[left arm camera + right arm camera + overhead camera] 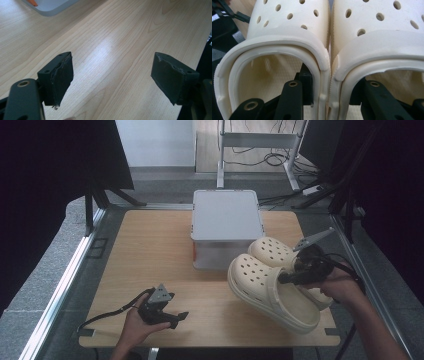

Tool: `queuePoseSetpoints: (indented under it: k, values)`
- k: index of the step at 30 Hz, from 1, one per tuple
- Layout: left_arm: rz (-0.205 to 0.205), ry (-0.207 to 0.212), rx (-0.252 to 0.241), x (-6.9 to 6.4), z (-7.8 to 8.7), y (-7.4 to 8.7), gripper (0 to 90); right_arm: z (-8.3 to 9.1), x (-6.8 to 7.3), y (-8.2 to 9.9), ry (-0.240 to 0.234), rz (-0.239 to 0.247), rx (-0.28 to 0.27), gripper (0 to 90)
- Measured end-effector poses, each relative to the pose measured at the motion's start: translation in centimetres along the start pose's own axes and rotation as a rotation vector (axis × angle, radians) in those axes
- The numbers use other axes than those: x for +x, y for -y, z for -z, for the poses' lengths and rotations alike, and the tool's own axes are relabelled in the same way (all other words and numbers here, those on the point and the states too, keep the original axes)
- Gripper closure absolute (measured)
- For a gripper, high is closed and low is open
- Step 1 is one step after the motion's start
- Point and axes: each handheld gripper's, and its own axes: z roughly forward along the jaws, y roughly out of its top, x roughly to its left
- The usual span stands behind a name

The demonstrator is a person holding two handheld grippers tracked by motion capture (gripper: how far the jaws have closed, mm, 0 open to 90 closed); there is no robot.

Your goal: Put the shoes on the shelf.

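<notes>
Gripping the two cream clogs (272,285) by their pressed-together inner walls, the right tongs (290,276) are seen at the lower right of the high view, one jaw inside each shoe opening. The pair is held tilted, with the toes toward the grey lidded box (226,226) at the frame's centre and just beside its front right corner; the nearer clog's heel lies close to the bench's (150,255) front edge. The left tongs (172,318) are held low near the front edge at lower centre-left, jaws spread apart with nothing between them. Bare wood is left across the bench's left half.
</notes>
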Motion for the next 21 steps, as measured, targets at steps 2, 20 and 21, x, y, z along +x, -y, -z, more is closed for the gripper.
queuePoseSetpoints:
  k: [2, 20, 21]
  values:
    - [-0.001, 0.000, 0.001, 0.0, 0.0, 0.0, 18.4, 0.8, 0.0, -0.4, 0.000, 0.000, -0.021, 65.2]
    - [-0.008, 0.001, 0.005, 0.1, 0.0, 0.0, 18.4, 0.7, -1.5, -6.2, 0.010, 0.014, -0.042, 65.3]
    - [-0.006, 0.001, 0.003, 0.1, 0.0, 0.0, 18.4, 0.6, -1.6, -6.6, 0.012, 0.013, -0.043, 65.3]
